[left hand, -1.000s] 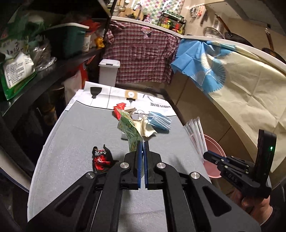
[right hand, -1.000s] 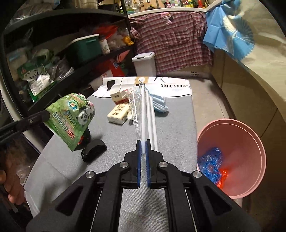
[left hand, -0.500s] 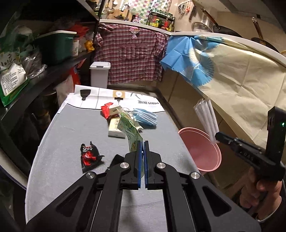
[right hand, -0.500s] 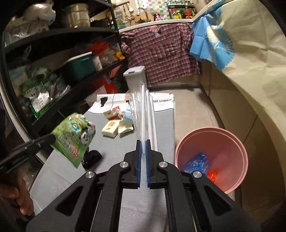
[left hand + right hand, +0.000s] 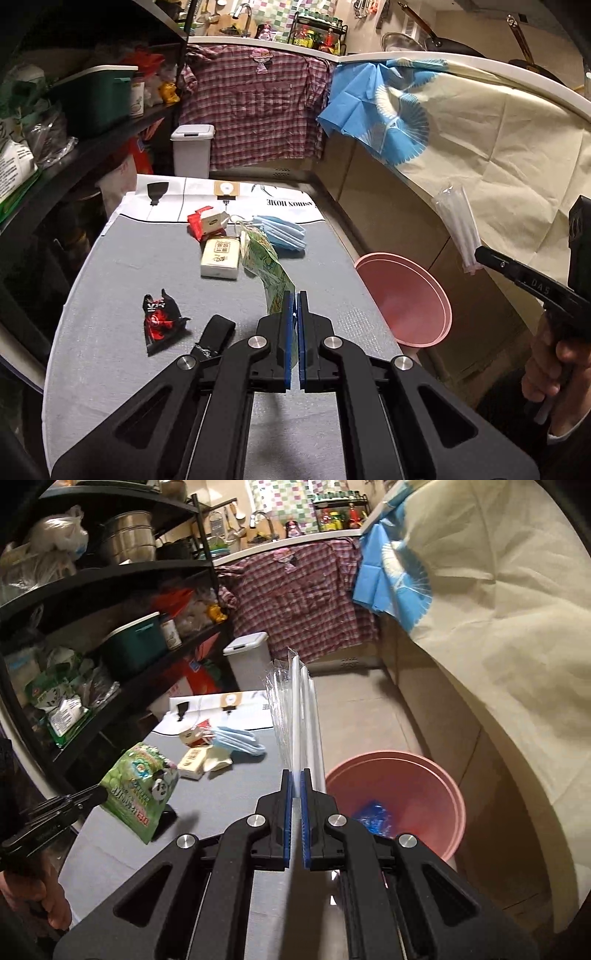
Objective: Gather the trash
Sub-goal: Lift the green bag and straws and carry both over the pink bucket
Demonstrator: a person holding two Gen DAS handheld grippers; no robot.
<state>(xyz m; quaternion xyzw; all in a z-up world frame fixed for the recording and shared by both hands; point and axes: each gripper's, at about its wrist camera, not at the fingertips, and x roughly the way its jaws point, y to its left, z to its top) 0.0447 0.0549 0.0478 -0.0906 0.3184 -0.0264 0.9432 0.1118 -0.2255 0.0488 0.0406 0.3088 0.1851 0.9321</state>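
— Two pieces of trash are held off the grey padded table (image 5: 110, 280), one by each gripper. By the left gripper (image 5: 294, 299) a flat green printed snack packet (image 5: 266, 266) is clamped at its edge, the blue pads pressed together on it.

— And what is gripped on the other side?

— A clear plastic sleeve of white drinking straws (image 5: 299, 709) is pinched at its lower end by the right gripper (image 5: 295, 775), with the jaws closed on it. The sleeve is pointed toward twelve o'clock in the right wrist view.

— Where is the bin seen?

— A round pink plastic bucket (image 5: 454, 794) is seen on the floor just beside the table's edge, at about three o'clock from the right gripper. Crumpled blue wrapping (image 5: 373, 818) is lying inside it.

— What is left on the table?

— A crumpled black and red wrapper (image 5: 160, 319) is seen at nine o'clock from the left gripper. Toward twelve o'clock, a small cream cardboard box (image 5: 220, 256), a red and cream carton (image 5: 207, 223) and a folded pale blue face mask (image 5: 286, 232) are grouped near one another.
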